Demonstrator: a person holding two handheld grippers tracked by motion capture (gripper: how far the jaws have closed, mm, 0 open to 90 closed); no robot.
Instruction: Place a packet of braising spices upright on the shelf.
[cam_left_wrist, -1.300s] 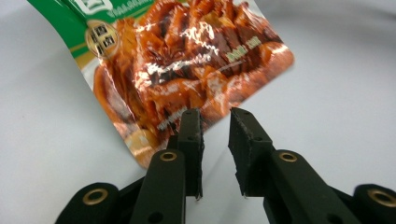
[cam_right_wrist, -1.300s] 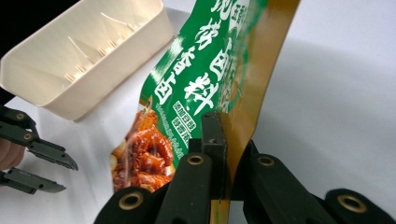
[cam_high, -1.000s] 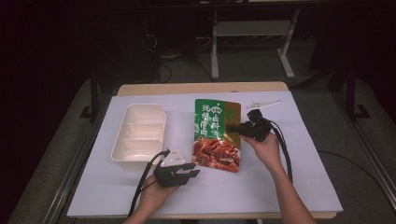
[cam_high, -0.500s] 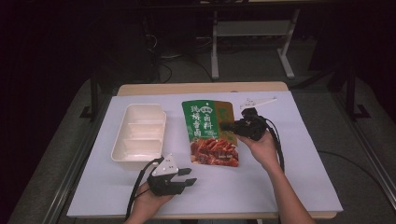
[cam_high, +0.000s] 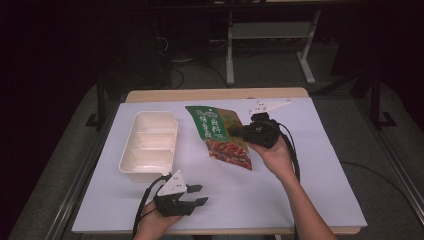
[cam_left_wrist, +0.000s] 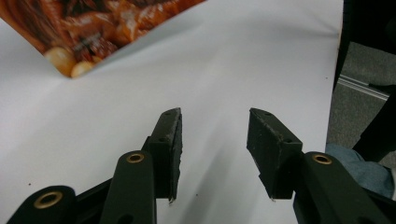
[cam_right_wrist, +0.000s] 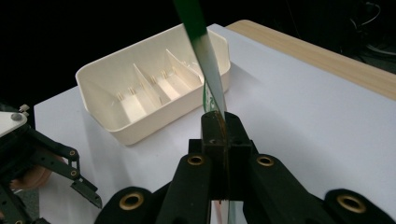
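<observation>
Two grippers work over the counter (cam_high: 300, 190). The left gripper (cam_high: 196, 195) has just been opening its jaws, now apart with nothing between them. Past them sits the tray (cam_high: 150, 145). The right gripper (cam_high: 234, 132) clamps its jaws on the pouch (cam_high: 220, 135), lifted beside the tray.

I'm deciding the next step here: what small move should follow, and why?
Probably carry the food pouch left toward the white divided tray. The right gripper is shut on the pouch's edge, holding it off the table, and the left gripper is open with nothing in it.
</observation>
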